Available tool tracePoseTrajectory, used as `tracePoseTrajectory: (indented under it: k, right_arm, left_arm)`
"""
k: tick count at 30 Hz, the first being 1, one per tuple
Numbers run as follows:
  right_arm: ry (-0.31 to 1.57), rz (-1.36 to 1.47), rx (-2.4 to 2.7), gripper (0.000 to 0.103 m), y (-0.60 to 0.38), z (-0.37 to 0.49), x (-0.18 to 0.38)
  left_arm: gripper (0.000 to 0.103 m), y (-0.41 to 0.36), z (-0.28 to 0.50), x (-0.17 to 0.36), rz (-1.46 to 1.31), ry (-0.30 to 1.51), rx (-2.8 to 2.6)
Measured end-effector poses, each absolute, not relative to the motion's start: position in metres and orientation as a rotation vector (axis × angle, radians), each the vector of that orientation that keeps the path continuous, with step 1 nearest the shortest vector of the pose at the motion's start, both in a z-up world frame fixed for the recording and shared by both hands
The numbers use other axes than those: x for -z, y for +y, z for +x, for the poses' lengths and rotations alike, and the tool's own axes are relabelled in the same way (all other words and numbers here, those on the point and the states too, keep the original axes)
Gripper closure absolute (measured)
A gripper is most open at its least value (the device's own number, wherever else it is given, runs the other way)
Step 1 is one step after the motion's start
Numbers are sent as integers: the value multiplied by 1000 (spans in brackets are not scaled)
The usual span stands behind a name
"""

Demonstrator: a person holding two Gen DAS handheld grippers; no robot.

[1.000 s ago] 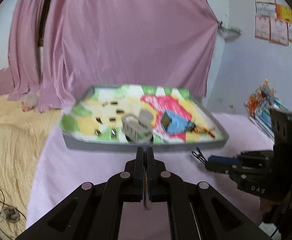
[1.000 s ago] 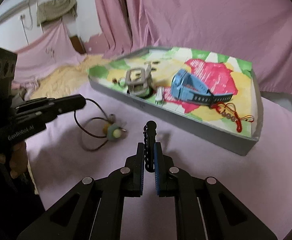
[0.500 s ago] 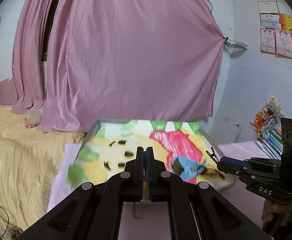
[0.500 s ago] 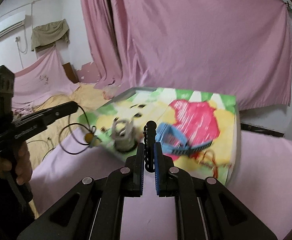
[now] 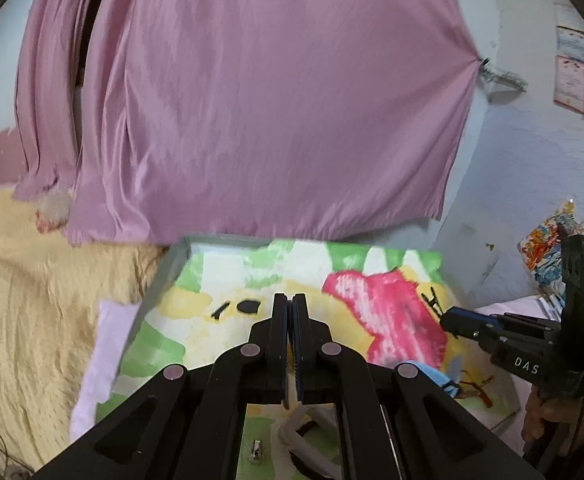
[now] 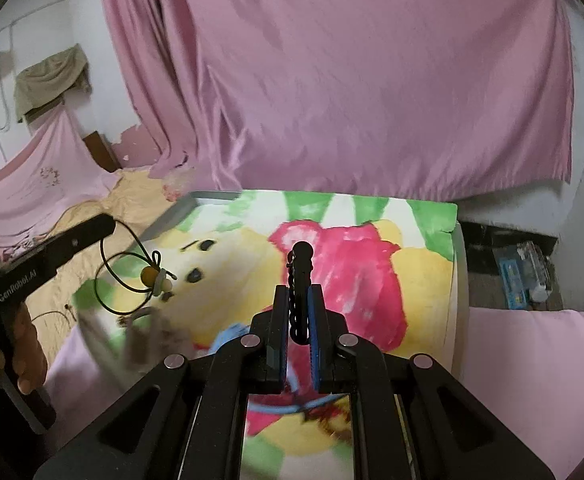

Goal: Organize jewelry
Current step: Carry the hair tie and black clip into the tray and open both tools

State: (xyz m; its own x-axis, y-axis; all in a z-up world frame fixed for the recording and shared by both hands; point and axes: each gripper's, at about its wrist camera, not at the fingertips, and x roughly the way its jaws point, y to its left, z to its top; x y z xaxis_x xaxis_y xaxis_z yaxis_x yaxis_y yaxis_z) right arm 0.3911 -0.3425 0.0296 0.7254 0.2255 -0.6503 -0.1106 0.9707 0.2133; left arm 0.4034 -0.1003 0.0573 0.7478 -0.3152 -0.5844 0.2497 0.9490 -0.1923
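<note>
A grey tray (image 5: 172, 264) with a colourful cartoon liner lies under both grippers. My left gripper (image 5: 291, 312) is shut. In the right wrist view its tip (image 6: 108, 222) pinches a dark cord necklace (image 6: 120, 280), whose beaded pendant (image 6: 154, 276) dangles over the tray's (image 6: 212, 196) left part. My right gripper (image 6: 300, 292) is shut on a black hair clip (image 6: 300, 268) that sticks out past the pads. From the left wrist view this gripper (image 5: 446, 316) and its clip (image 5: 432, 300) hover over the liner's red patch.
In the tray lie a blue watch (image 5: 432, 376), a grey watch (image 5: 304, 428), a red cord bracelet (image 5: 480, 384) and a small silver piece (image 5: 256, 450). A pink curtain (image 5: 272, 120) hangs behind. A yellow blanket (image 5: 32, 320) lies left, with packets (image 5: 544, 248) at the right.
Both grippers have travelled forward from the pink sheet to above the tray, the necklace and the clip still in their jaws. The tray now fills the lower part of both views.
</note>
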Motion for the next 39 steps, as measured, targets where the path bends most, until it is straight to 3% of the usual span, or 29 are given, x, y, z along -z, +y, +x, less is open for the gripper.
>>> tracePoseTrajectory:
  k: [14,27,29,32,34,39]
  right_arm:
    - [874,145,-198,95,-326,433,16]
    - [931,132,-204,94,-319,447,29]
    - [929,132,-202,94,-319,447,29]
    - [916,124,-184,85,-320,443,28]
    - [899,113,-174,69,-318,441,25]
    - [863,100,-159,68,-319,434,17]
  left_arm:
    - [100,-109,422,-17,-35,841,292]
    - [100,-108,425,-12,-33,878,296]
    - [95,-107,425,-12,-38,872,294]
    - [82,-105,424,-15,-51,857,292]
    - [81,-104,423,-17,-55,848,290]
    - [81,-102,420,-23,-52,817,280]
